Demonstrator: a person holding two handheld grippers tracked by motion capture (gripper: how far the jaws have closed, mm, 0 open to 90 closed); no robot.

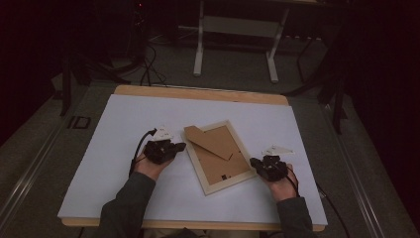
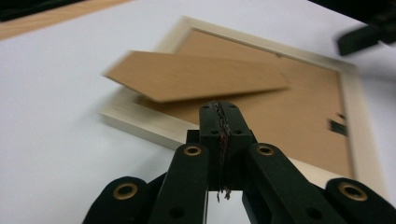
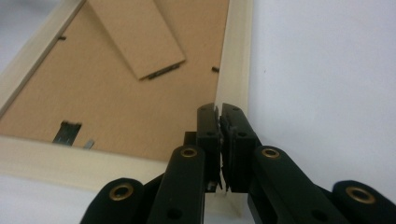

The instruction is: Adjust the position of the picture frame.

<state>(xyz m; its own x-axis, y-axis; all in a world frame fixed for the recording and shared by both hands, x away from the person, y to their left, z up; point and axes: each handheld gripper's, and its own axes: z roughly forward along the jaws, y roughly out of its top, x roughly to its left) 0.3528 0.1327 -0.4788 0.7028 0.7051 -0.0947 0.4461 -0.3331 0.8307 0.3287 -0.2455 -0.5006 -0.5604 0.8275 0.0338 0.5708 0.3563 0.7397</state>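
Observation:
A pale wooden picture frame [image 1: 198, 168] lies face down on the white board, brown backing up. Its brown stand flap [image 1: 210, 140] is lifted off the backing and points to the far left. My left gripper [image 1: 181, 146] sits just left of the frame's left rail, jaws pressed together with nothing between them. In the left gripper view this gripper [image 2: 222, 109] points at the frame [image 2: 140, 126] under the raised flap [image 2: 196, 77]. My right gripper [image 1: 253, 161] is by the frame's near right corner. In the right gripper view its tips [image 3: 218, 109] hover over the frame's rail [image 3: 236, 56], nearly together, a thin slit holding nothing.
The white board [image 1: 124, 163] covers a wooden table [image 1: 198, 92] whose edge shows at the back. A white-legged desk [image 1: 199, 49] stands beyond on the dark floor, with cables [image 1: 148, 64] to its left. Small metal clips [image 3: 67, 130] sit on the backing.

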